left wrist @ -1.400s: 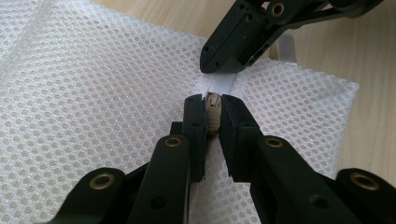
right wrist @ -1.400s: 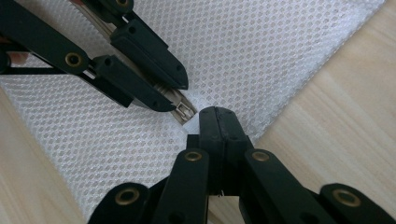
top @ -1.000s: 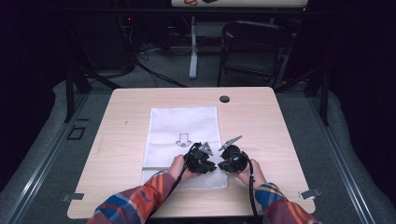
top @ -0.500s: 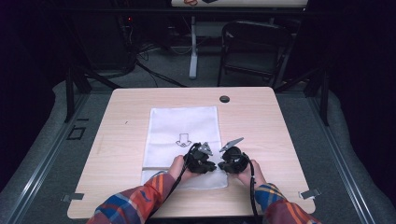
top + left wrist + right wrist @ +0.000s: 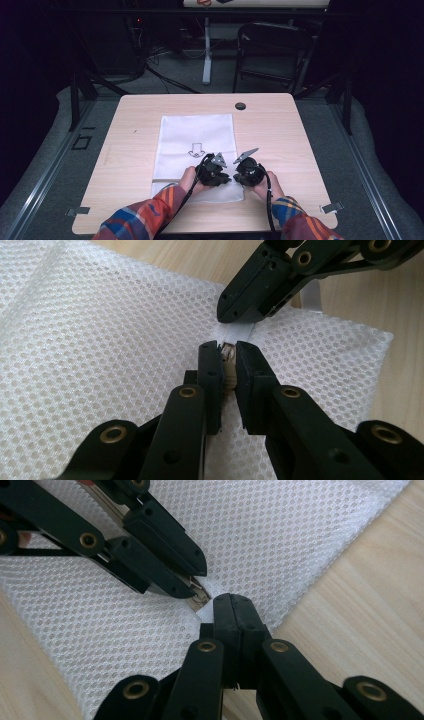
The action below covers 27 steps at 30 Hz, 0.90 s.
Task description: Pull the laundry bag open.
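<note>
I pinch the zipper pull with my left gripper; my right gripper clamps the limp, light mesh laundry bag's edge tab.

White mesh bag, printed with a downward arrow, lies flat mid-tabletop, long side running away from the person; its small zipper pull and white edge tab sit pinched at the near edge.

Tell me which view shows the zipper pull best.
The left gripper view: the zipper pull sits close up, pinched in the left gripper. The right gripper view catches only its metal edge; the high view is too distant to tell.
</note>
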Tool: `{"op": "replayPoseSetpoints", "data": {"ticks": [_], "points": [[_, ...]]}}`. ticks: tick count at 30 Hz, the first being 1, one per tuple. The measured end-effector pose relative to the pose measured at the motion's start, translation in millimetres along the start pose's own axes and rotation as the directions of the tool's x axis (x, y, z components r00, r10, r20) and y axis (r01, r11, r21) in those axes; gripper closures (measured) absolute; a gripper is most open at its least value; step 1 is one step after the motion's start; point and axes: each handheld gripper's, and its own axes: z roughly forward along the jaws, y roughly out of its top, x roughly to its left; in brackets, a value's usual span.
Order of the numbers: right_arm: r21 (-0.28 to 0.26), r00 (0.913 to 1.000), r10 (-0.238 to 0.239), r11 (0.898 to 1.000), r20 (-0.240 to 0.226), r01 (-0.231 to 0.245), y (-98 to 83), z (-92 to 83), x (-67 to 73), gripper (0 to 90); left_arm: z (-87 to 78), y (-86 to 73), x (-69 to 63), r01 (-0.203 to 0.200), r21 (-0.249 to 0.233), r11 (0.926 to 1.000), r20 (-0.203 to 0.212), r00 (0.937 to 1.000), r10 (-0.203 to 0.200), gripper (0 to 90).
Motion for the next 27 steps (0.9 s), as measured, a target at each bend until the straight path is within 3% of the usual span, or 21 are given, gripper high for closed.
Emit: {"op": "replayPoseSetpoints", "data": {"ticks": [9,11,27], "points": [[-0.003,1.0000,0.005,1.000,-0.009,-0.005,-0.5,0.0,-1.2,90.0,-6.3,-3.9,3.8,0.009,0.015,0.9998,-0.002,1.0000,-0.009,82.2],[-0.014,0.9998,0.014,1.000,-0.013,-0.014,-0.8,0.6,-0.8,90.0,-7.1,-5.2,5.1,0.015,0.003,0.9999,0.015,0.9998,-0.015,82.2],[0.036,0.9999,-0.002,0.999,0.010,0.002,0.3,-2.7,0.2,90.0,-18.6,-14.6,13.0,0.035,0.031,0.9989,0.004,0.9994,-0.035,82.0]]}}
